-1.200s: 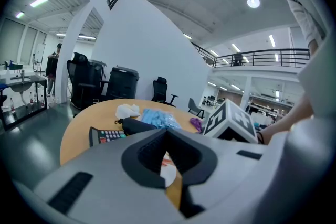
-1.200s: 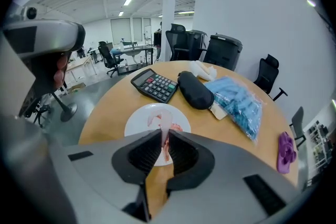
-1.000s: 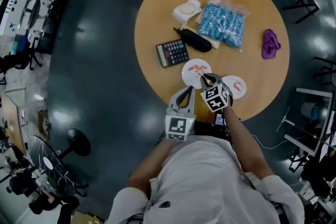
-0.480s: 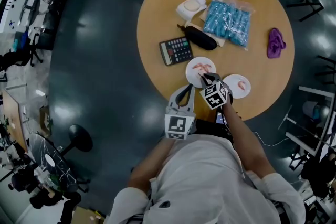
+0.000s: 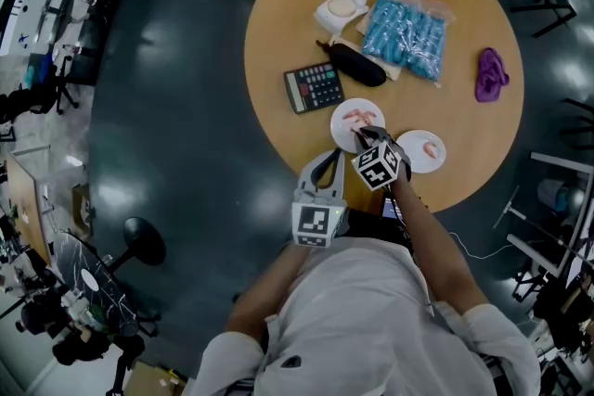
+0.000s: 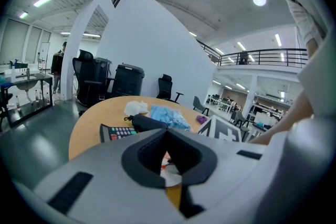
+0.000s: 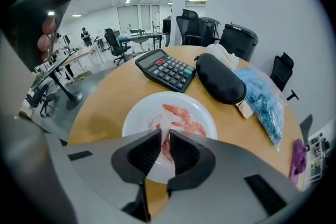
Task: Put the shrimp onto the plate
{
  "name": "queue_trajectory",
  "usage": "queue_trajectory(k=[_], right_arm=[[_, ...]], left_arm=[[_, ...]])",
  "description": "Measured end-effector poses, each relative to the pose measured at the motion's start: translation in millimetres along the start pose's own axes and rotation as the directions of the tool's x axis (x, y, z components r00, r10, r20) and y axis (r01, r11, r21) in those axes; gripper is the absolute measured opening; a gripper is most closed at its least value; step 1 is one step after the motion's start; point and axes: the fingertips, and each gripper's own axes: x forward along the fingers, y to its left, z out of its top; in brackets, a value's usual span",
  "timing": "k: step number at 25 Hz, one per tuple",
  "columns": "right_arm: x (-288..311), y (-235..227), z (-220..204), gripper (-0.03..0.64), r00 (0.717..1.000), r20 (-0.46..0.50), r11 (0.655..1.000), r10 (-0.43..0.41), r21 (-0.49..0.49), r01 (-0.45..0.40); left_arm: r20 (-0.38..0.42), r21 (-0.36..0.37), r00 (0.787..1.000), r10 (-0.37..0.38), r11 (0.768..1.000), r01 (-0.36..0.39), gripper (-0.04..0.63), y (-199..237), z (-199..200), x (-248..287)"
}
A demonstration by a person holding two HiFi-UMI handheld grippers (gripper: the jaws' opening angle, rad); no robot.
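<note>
Shrimp (image 7: 164, 123) seemingly in right tongs (image 7: 165, 132), over plate (image 7: 135, 119)

The grey left gripper (image 5: 327, 162) with its marker cube sits at the near edge of the round wooden table (image 5: 278, 42), jaws pressed together on nothing. Just beside it, the right gripper (image 5: 369, 139) reaches further over the table, tilted down, jaws pinched on a pale pink shrimp (image 7: 164, 126). Both forearms extend towards the table

Bright ceiling lights (image 6: 259, 0), glare patches on dark floor (image 5: 148, 32), strong fisheye bending, black corners
</note>
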Motion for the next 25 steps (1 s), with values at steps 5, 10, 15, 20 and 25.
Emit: queue_trajectory(k=[5,10,15,20,25], right_arm=[[-1.6,3.2,0.9,0.087,1.000,-0.003,1.000,0.009,-0.014,-0.009],[-8.2,5.6,4.0,0.091,1.000,0.023,1.000,0.006,-0.027,-0.005],[-37.1,7.8,8.9,0.091,0.996,0.084,1.000,0.013,0.000,-0.013],[-78.5,-5.0,-4.6,0.089,0.989,0.145,0.997,-0.020,0.072,0.010],[-113.4,-30.0,-45.3,0.080,0.984,0.155,0.986,-0.089,0.151,0.065]], left_arm=[[0.002,0.004,1.000,0.008,1.000,-0.008,0.008,-1.9,1.0,-3.6],[0.005,0.009,1.000,0.008,1.000,-0.008,0.008,-6.8,-1.1,-3.9],[0.020,0.025,1.000,-0.009,1.000,0.008,0.008,-19.6,5.6,-2.3],[0.032,0.052,0.998,-0.051,0.997,0.049,0.008,-46.5,15.0,2.8],[0.017,0.064,0.994,-0.108,0.992,0.107,0.008,-87.3,11.1,14.7]])
